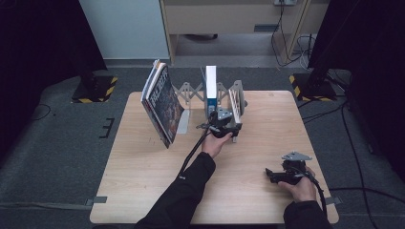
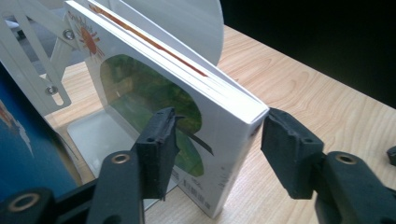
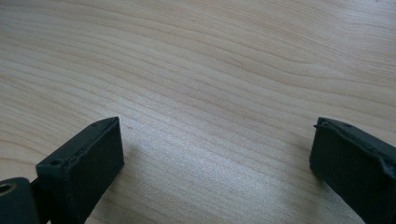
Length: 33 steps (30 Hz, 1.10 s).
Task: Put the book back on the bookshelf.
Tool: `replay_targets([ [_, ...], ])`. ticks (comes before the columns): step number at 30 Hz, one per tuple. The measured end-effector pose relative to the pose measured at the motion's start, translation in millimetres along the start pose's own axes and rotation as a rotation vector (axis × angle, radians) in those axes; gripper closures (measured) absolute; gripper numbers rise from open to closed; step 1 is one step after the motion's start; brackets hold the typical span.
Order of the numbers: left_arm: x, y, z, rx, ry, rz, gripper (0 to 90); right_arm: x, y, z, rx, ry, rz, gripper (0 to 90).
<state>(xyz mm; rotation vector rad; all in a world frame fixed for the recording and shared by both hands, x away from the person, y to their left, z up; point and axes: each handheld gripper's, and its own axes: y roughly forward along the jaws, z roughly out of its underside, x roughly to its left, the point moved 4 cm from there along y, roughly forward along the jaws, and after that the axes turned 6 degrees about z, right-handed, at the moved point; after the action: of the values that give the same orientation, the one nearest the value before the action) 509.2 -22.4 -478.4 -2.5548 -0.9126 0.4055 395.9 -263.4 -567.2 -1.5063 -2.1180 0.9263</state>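
Note:
A white picture book [image 2: 154,93] with a green cover picture stands upright in a metal accordion book rack [image 1: 191,91]. My left gripper [image 2: 217,140] straddles its spine edge; the jaws stand a little off the book on either side, open. In the high view the left gripper [image 1: 226,123] is at the right-hand book [image 1: 236,100] of the rack. A blue and white book [image 1: 210,88] stands in the middle slot, and a large dark book [image 1: 162,102] leans at the left end. My right gripper [image 3: 217,158] rests open over bare wood, at the table's front right [image 1: 274,175].
The wooden table [image 1: 143,162] has free room in front and on the left. A blue cover [image 2: 23,140] and the rack's metal divider plate [image 2: 93,135] sit close beside the left jaw. Black stands with striped bases flank the table's far corners.

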Motion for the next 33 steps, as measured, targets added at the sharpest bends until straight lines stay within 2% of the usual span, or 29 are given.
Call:
replay_targets([
  [2,-2.9,-4.2,-0.8,-0.004,0.004,0.007,40.8,0.0,0.0,0.0,0.000,0.000,0.000,3.1],
  [8,-16.5,-24.7,-2.5,-0.036,0.017,0.082,38.2,0.0,0.0,0.0,0.000,0.000,0.000,3.2],
  [10,-19.4,-33.8,-1.3,-0.030,0.021,0.104,38.1,0.0,0.0,0.0,0.000,0.000,0.000,3.1],
  [13,-20.7,-48.5,1.2,-0.023,0.026,0.111,36.7,0.0,0.0,0.0,0.000,0.000,0.000,3.1],
  [15,-20.8,-59.0,3.8,-0.016,0.011,0.128,35.3,0.0,0.0,0.0,0.000,0.000,0.000,3.1],
  [20,-16.0,-89.1,15.3,0.017,0.041,0.107,32.3,0.1,-0.1,0.0,0.000,0.000,-0.002,3.2],
  [23,-9.5,-109.4,25.7,0.027,0.019,0.102,31.6,0.0,-0.1,0.0,0.000,0.000,-0.002,3.2],
  [26,-2.7,-129.7,39.6,0.050,0.021,0.080,30.7,0.1,-0.1,0.0,0.000,0.000,-0.001,3.1],
  [29,7.4,-150.6,57.2,0.084,0.004,0.065,28.7,0.1,-0.3,0.1,-0.001,0.001,0.001,3.5],
  [33,25.7,-178.3,85.7,0.108,-0.069,0.045,26.5,-0.2,-2.2,-0.3,0.000,0.028,-0.001,7.0],
])
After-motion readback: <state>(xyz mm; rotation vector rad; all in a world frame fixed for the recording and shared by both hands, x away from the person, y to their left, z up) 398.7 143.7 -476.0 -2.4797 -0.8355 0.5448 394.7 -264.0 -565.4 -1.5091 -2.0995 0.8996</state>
